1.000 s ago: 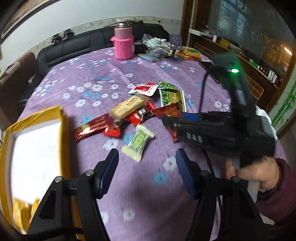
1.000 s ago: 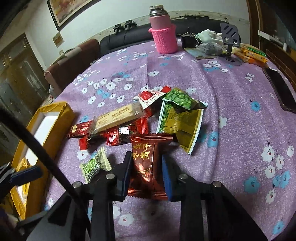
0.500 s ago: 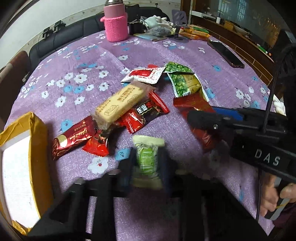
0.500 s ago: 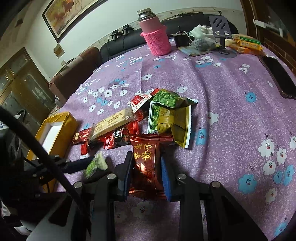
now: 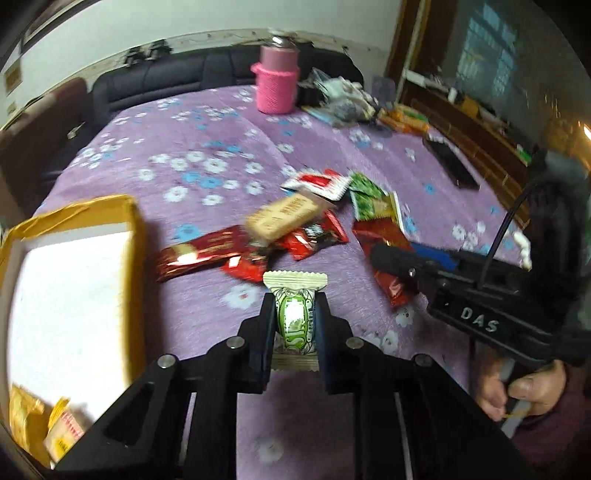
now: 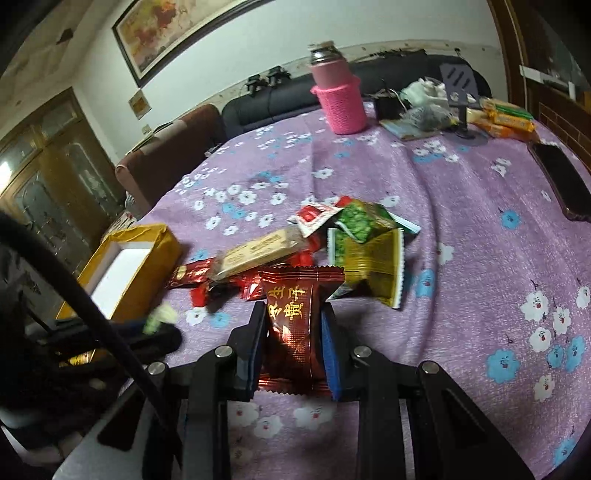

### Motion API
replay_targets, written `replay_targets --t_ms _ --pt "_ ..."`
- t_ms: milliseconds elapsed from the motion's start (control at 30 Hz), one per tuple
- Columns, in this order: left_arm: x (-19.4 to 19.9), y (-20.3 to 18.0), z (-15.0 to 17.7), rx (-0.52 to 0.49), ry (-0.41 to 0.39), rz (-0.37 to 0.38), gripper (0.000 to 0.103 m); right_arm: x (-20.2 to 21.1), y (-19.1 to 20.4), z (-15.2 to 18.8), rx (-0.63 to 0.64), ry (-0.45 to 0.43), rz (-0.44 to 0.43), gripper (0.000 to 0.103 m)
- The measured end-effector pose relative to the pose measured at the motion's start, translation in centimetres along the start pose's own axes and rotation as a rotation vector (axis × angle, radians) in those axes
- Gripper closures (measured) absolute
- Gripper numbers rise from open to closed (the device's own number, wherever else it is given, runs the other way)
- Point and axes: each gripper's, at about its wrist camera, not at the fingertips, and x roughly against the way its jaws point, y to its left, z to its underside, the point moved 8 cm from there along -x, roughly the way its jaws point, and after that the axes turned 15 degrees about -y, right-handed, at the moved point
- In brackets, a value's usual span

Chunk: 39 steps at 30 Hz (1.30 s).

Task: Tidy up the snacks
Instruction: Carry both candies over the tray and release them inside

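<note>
Change: my left hand-held gripper (image 5: 293, 325), open over the table a second ago, is now closed on the small green-and-white wrapped candy (image 5: 294, 318), lifted clear.
Meaning: ready for the yellow cardboard box (image 5: 133, 236).
Axis: candy lengthwise along the fingers, crimped end forward.
Right hand-held gripper (image 6: 293, 343): clamps the dark red foil snack packet (image 6: 293, 325).

Home living rm: black sofa (image 6: 332, 96) far, framed painting (image 6: 177, 33) on wall, floral-cloth table (image 6: 461, 229) w/ snacks

The right gripper (image 6: 293, 325) clamps a dark red snack packet (image 6: 293, 325). Beyond it lies the snack pile (image 6: 314, 247); a yellow box (image 6: 140, 254) sits far left.
</note>
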Motion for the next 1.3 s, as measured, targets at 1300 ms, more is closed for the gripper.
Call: replay_targets --t_ms 1300 --pt "11.8 22.7 1.8 0.383 -0.085 -0.323 0.066 -7.2 25.5 4.4 0.306 0.186 -0.329 0.072"
